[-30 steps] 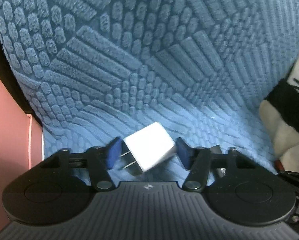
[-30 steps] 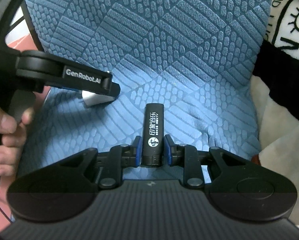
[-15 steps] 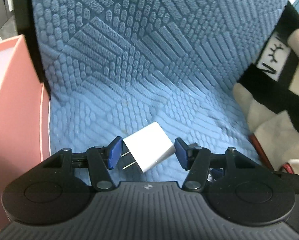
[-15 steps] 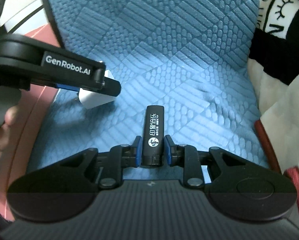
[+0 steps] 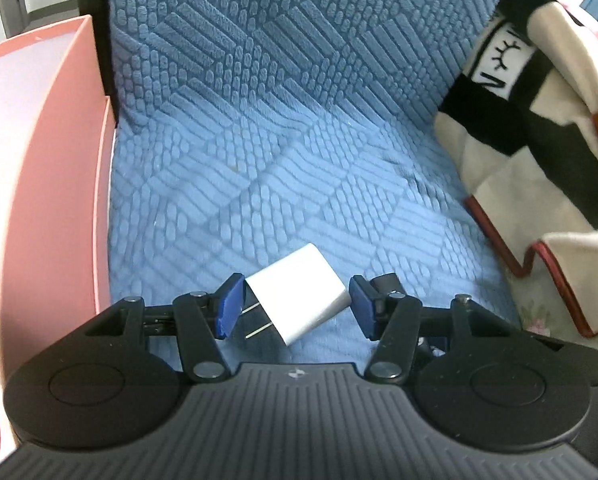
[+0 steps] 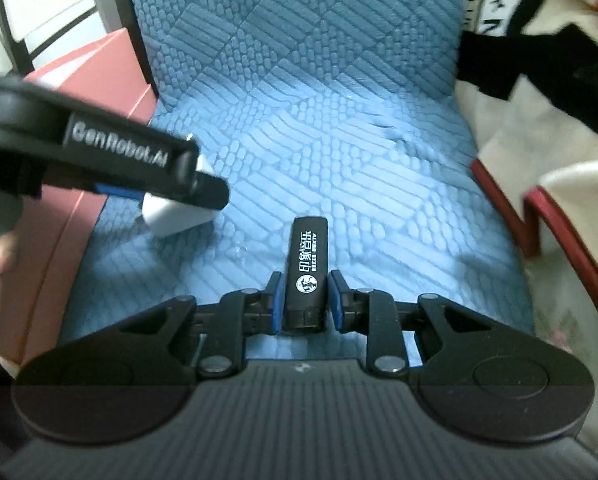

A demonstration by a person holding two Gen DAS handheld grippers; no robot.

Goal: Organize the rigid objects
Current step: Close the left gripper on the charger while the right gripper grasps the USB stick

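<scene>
Your left gripper [image 5: 295, 306] pinches the white plug adapter [image 5: 297, 298] between its blue pads [image 5: 229, 306], prongs toward the left pad, clear of the seat. Your right gripper [image 6: 305, 302] clamps the lower end of the black stick [image 6: 306, 270], whose white-printed face points away from you. Below both lies the blue textured cushion [image 5: 299, 160]. Left of it stands the pink box [image 5: 39, 184]; right of it lies a cream, black and red blanket [image 5: 539, 152].
</scene>
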